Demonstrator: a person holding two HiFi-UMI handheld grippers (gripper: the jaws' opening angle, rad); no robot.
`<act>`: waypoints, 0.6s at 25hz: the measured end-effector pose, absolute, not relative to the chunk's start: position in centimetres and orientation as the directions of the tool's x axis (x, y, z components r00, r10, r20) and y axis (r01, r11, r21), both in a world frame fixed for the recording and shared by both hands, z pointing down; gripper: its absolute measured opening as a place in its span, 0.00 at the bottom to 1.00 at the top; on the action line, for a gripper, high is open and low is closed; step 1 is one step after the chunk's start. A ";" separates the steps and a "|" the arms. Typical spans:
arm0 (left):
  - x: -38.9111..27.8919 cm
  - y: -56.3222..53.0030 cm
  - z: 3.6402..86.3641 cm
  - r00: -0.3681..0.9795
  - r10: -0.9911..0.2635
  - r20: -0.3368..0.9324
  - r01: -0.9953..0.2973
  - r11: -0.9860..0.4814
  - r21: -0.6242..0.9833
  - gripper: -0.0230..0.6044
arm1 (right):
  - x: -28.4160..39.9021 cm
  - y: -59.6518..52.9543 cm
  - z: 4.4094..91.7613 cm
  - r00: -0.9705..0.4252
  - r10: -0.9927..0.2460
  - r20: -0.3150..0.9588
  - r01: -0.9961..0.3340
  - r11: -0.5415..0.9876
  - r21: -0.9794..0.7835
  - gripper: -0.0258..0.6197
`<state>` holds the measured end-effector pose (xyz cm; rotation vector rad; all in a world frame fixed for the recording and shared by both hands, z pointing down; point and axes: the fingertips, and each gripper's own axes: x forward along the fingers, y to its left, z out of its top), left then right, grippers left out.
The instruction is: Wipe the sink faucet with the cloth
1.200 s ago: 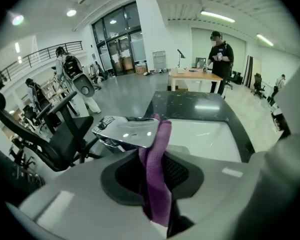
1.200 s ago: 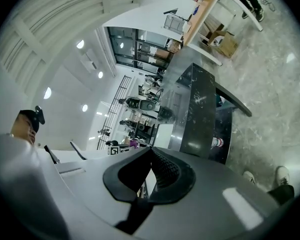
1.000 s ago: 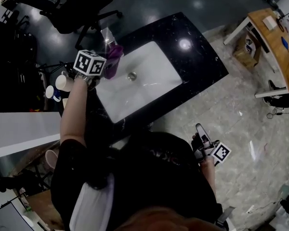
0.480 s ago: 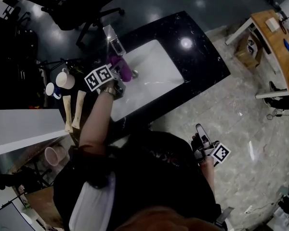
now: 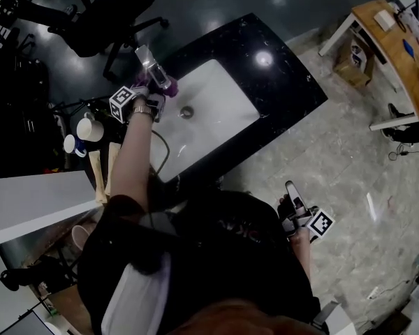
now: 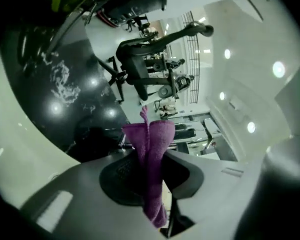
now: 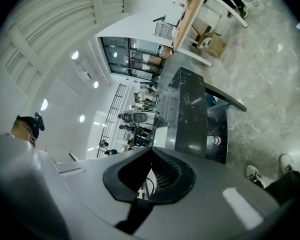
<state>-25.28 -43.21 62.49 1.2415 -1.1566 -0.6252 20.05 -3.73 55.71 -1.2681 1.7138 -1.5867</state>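
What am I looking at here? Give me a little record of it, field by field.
place: white sink set in a black counter
left gripper: shut on purple cloth, up at the faucet
right gripper: shut, empty, low at the person's side, away from the sink
nearby: mugs left of the sink

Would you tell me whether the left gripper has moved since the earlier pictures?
Yes. The left gripper, shut on the cloth, has moved away from the drain to the faucet at the sink rim.
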 end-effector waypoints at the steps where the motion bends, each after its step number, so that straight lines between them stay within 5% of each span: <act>1: -25.3 -43.2 62.5 0.330 -0.899 0.288 -0.163 0.246 0.956 0.17 | 20.1 -3.7 55.8 -0.452 -0.859 0.239 -0.300 -0.106 -0.948 0.06; 7: -25.8 -42.6 60.8 -0.011 -0.995 -0.099 0.295 -0.098 0.950 0.17 | 19.7 -3.9 56.1 -0.461 -0.853 0.245 -0.292 -0.114 -0.949 0.06; 15: -25.4 -41.6 58.6 0.019 -0.968 -0.252 0.319 -0.233 0.919 0.16 | 20.2 -3.7 56.1 -0.473 -0.845 0.249 -0.292 -0.117 -0.949 0.06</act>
